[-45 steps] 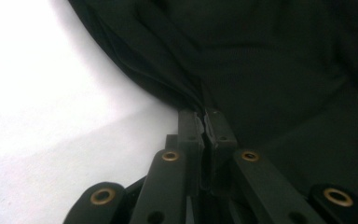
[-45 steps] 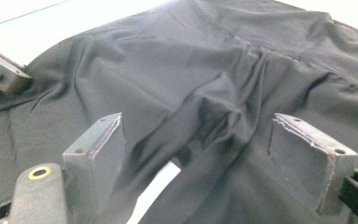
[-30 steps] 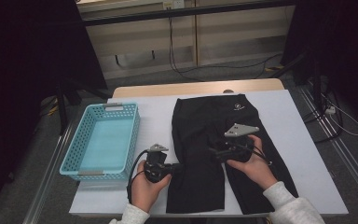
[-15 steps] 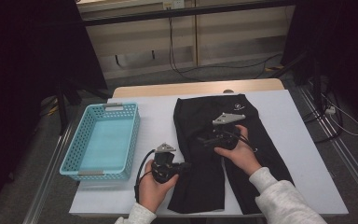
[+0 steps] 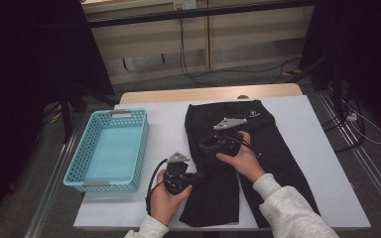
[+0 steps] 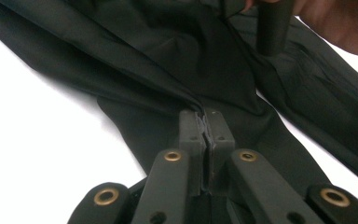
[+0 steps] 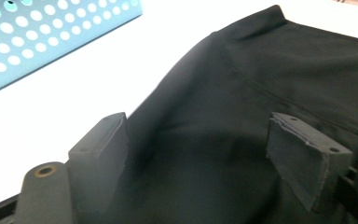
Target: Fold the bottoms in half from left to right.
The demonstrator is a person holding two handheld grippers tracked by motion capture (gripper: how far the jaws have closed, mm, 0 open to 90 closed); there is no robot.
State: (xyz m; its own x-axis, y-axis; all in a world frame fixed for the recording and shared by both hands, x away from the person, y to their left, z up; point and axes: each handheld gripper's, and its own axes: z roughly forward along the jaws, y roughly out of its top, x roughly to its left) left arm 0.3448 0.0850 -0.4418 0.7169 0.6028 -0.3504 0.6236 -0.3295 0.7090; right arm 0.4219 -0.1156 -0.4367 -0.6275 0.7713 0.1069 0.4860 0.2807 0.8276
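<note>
Trousers [image 5: 238, 148] lie on the white table [image 5: 322, 148], left gripper [image 6: 206, 122] pinching them, right gripper [image 7: 200, 154] gaping but narrowing.

Sleeves: light grey, soft and fuzzy – one on each arm
Left gripper [image 5: 202, 176]: black, round brass rivets, black cable, grey three-cornered plate
Right gripper [image 5: 202, 148]: black – square pads, same grey plate

**A recording lab, not a home**

The white-topped wooden desk [image 5: 322, 163] stands on grey carpet between dark metal stand legs [image 5: 335, 84] and black curtains [image 5: 30, 74]. Loose black cables [image 5: 188, 69] run across the floor to a wall socket [image 5: 178, 5] on plain beige panels. Metal floor rails [image 5: 372, 163] flank the desk, as in a test studio.
</note>
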